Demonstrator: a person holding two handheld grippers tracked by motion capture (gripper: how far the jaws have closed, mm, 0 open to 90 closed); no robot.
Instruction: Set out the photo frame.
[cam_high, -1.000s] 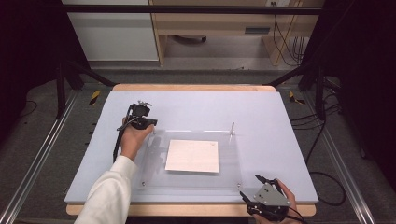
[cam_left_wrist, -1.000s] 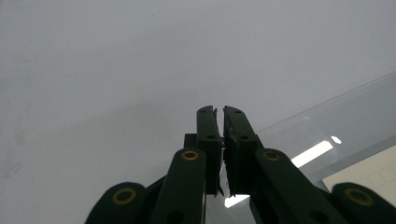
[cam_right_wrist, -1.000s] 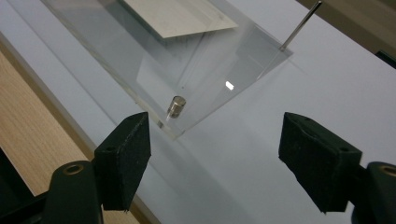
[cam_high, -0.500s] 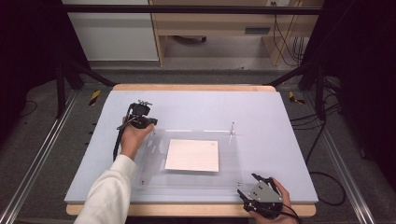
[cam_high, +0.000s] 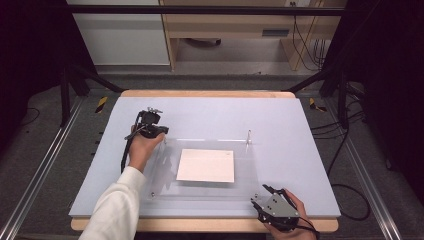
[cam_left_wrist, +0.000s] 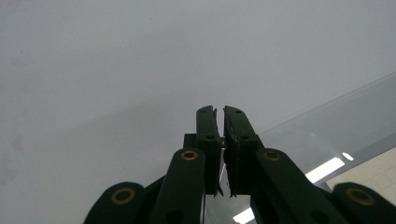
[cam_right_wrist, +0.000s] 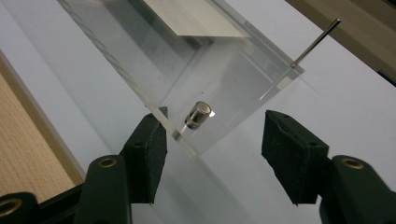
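A pale blue table mat (cam_high: 300, 150) is spread over the wooden table (cam_high: 200, 93). On it a clear acrylic plate (cam_high: 165, 165) is laid flat, with a white sheet of paper (cam_high: 205, 165) at its middle. The left gripper (cam_high: 150, 125) is held at the plate's far left corner, its jaws seen nearly closed with only a thin slit between. The right gripper (cam_right_wrist: 212, 140) is held wide open around the near right corner, where a small metal standoff (cam_right_wrist: 198, 114) is seated. A thin metal pin (cam_high: 248, 135) is seen standing at the far right corner.
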